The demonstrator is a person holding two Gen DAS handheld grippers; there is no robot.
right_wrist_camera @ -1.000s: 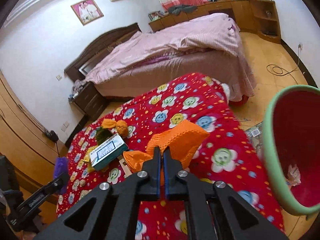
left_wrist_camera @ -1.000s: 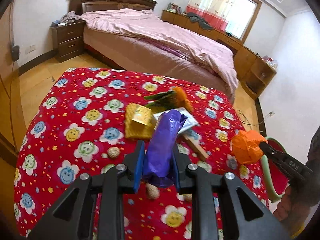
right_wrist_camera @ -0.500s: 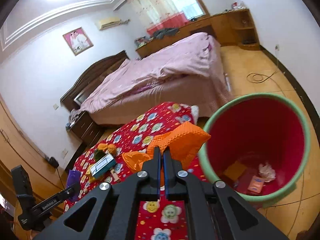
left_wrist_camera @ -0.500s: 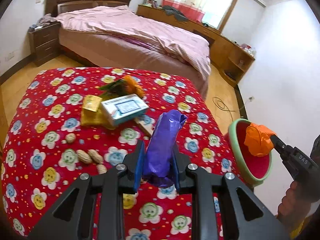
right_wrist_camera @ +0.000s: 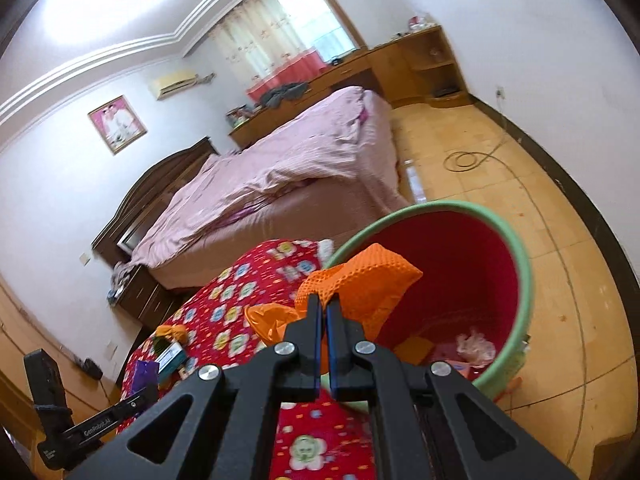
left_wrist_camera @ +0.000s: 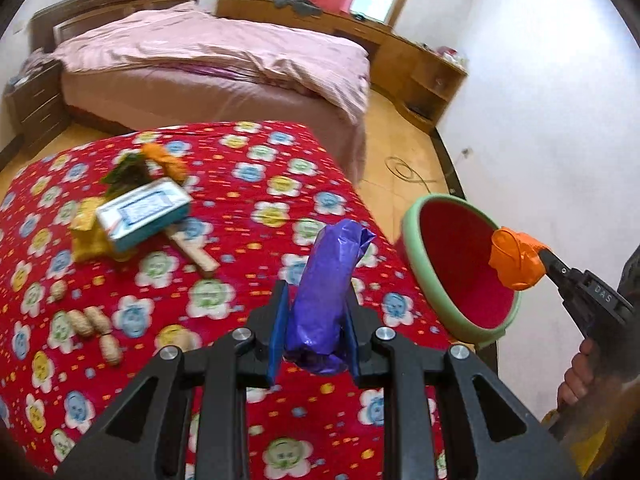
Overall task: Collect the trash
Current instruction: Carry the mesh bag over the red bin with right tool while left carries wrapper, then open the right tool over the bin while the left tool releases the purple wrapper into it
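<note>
My left gripper point(left_wrist_camera: 316, 320) is shut on a crumpled purple wrapper point(left_wrist_camera: 326, 292) that stands up between its blue pads, above the red flowered tablecloth point(left_wrist_camera: 248, 184). My right gripper point(right_wrist_camera: 324, 312) is shut on an orange mesh piece point(right_wrist_camera: 360, 280), held over the mouth of the green-rimmed red bin point(right_wrist_camera: 520, 264). The left wrist view shows the same orange mesh piece point(left_wrist_camera: 516, 258) at the bin point(left_wrist_camera: 424, 272) rim, beyond the table's right edge. Paper scraps lie in the bin's bottom.
On the cloth lie a white and teal box point(left_wrist_camera: 144, 212), a yellow packet point(left_wrist_camera: 86, 224), a wooden stick point(left_wrist_camera: 192, 250), orange and green wrappers point(left_wrist_camera: 148, 164) and several peanuts point(left_wrist_camera: 94, 328). A bed point(left_wrist_camera: 224, 64) stands behind; a cable point(right_wrist_camera: 468, 158) lies on the floor.
Both grippers swung right toward the bin with their loads. The orange mesh went from above the tablecloth to over the bin's mouth. The purple wrapper stayed clamped.
</note>
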